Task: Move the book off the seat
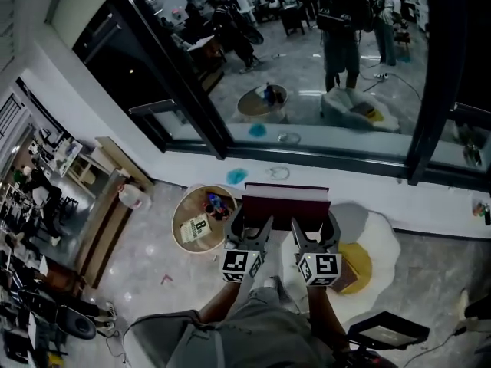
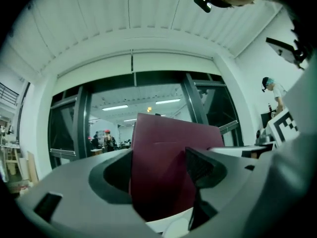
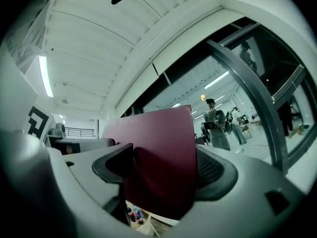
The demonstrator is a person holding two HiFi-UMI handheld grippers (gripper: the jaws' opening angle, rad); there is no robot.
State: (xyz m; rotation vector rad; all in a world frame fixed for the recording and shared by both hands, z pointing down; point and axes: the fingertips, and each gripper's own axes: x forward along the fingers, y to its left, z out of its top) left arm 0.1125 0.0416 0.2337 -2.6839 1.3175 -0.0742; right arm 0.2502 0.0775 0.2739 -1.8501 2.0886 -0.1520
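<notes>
A dark red hardcover book (image 1: 285, 202) hangs in the air in front of me, level with the window sill. My left gripper (image 1: 249, 222) is shut on its left part and my right gripper (image 1: 314, 225) on its right part. In the left gripper view the book (image 2: 168, 167) stands upright between the two jaws of that gripper (image 2: 163, 180). The right gripper view shows the same cover (image 3: 158, 157) clamped in its gripper (image 3: 163, 180). Below and to the right lies the seat (image 1: 380, 240), a white egg-shaped floor cushion with a yellow centre (image 1: 359, 263).
A round wooden basket (image 1: 181, 205) with bottles and a card stands on the floor at the left. The white sill (image 1: 345, 171) and black window frames (image 1: 192, 90) run just beyond the book. A black object (image 1: 387, 330) sits at the lower right. People stand behind the glass.
</notes>
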